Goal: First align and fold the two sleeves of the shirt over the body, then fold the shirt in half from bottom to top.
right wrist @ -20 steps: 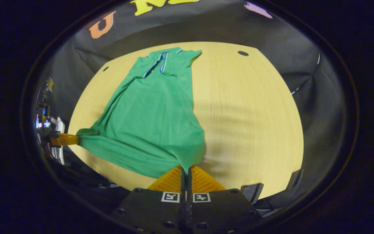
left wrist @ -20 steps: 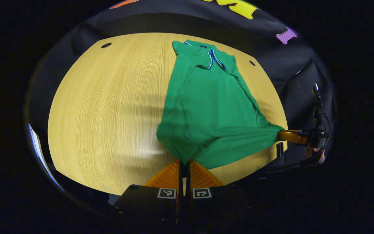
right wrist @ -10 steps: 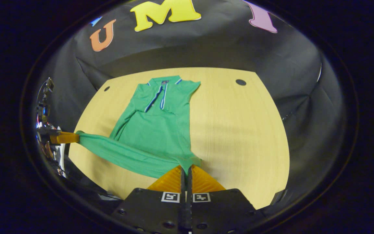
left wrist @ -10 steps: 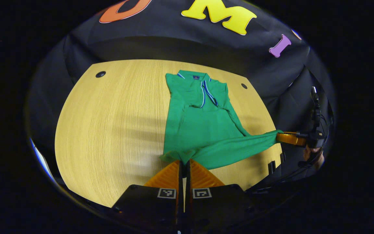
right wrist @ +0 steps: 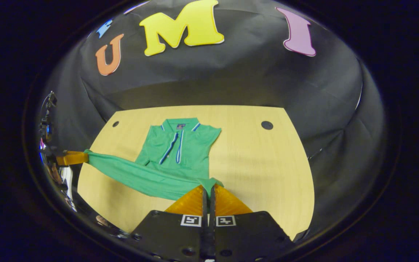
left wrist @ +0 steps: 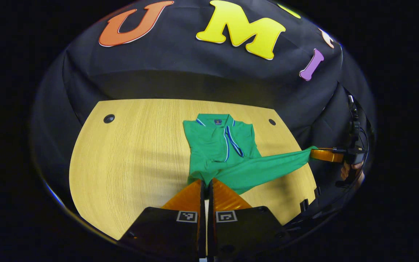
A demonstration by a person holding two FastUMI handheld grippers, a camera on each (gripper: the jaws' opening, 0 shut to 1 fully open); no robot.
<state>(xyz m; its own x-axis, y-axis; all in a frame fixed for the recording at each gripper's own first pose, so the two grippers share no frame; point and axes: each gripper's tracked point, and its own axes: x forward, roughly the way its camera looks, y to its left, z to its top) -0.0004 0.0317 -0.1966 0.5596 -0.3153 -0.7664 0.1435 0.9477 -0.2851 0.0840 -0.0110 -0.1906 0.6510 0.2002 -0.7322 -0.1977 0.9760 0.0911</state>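
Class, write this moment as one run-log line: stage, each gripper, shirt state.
stage: bottom-to-top fold | left gripper: shut on hem corner | right gripper: shut on other hem corner | shirt: hem lifted toward collar, sleeves folded in | table

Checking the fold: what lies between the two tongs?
The shirt's lifted bottom edge, stretched taut between left tongs and right tongs in the left gripper view.
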